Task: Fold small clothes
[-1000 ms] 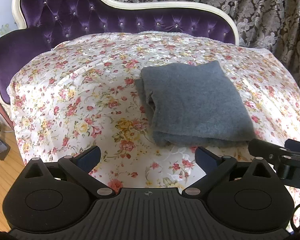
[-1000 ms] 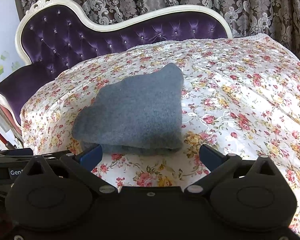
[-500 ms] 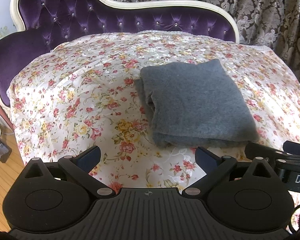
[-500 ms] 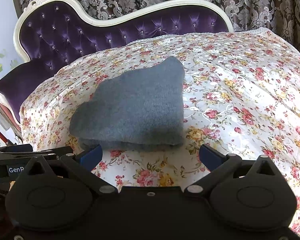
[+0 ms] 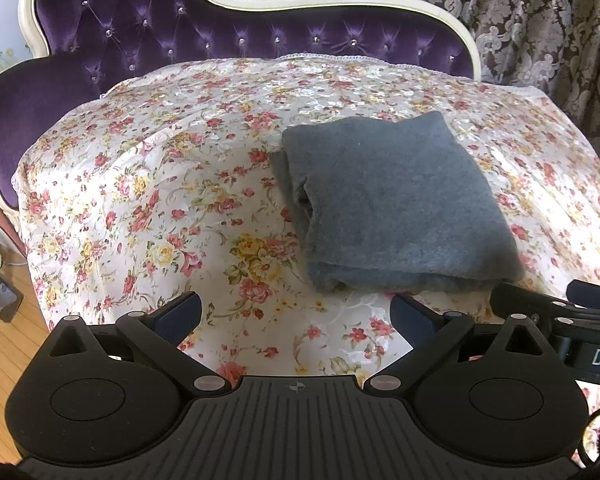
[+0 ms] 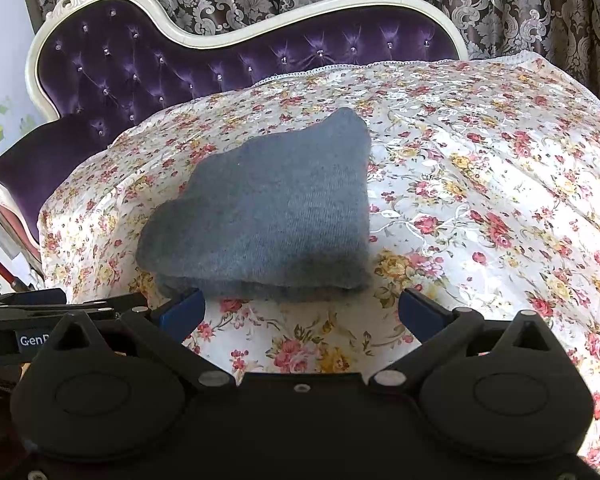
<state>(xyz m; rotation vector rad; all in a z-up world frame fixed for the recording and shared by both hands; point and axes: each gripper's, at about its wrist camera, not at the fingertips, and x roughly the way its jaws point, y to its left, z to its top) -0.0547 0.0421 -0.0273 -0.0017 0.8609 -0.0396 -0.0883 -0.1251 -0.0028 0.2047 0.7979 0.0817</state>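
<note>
grey cloth (image 5: 396, 204) lies folded into a thick rectangle on the flowered cover (image 5: 148, 208), in front of the purple headboard (image 5: 228, 44) and well short of it. its layered open edges face left and its rounded fold faces the camera. the left hand-held gripper (image 5: 296, 314) and the right hand-held gripper (image 6: 300, 310) both hover just short of the cloth's near edge, fingers spread apart and grasping nothing. the fold looks close to finished. if another fold is wanted, a good way would be to pinch both near corners through every layer, lift them evenly, and lay them toward the headboard without dragging the slippery cover.
</note>
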